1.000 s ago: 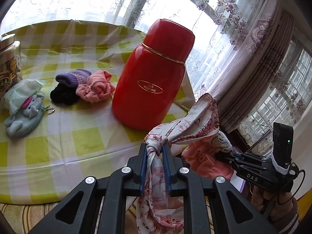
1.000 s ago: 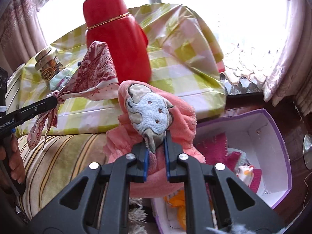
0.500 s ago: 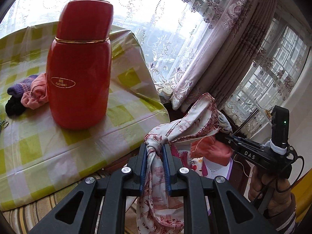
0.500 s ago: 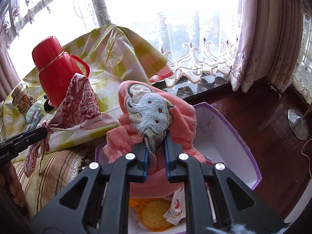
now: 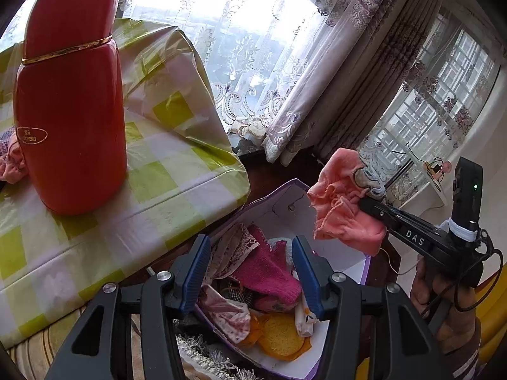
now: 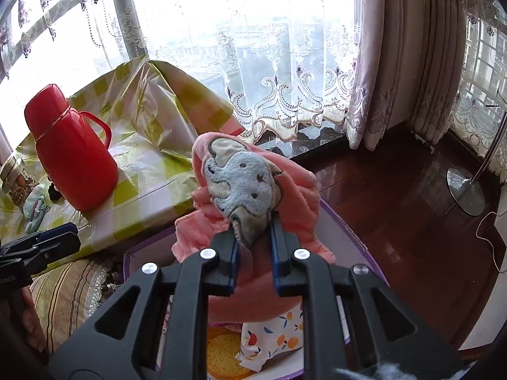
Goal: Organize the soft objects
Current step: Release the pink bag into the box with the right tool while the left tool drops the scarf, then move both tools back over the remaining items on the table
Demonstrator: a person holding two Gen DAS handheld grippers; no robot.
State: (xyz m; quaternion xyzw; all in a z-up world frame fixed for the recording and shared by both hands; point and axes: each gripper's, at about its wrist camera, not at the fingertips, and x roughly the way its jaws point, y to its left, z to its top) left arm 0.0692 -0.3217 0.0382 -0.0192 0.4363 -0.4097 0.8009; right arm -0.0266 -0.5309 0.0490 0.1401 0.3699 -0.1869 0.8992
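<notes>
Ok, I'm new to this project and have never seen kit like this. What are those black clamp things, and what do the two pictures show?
There is no robot here. A person holds a two-finger clamp in each hand, and each clamp has a wide-angle camera that looks along its fingers. That gives you two pictures, one per hand.

In the left view, the left gripper has its jaws opening with nothing between them. It is above a purple-edged box that already holds soft things, including a patterned scarf and a magenta knit.

In the right view, the right gripper pinches a pink towel with a blue elephant patch, also over the box. A red flask stands on the checked tablecloth beside it.
</notes>
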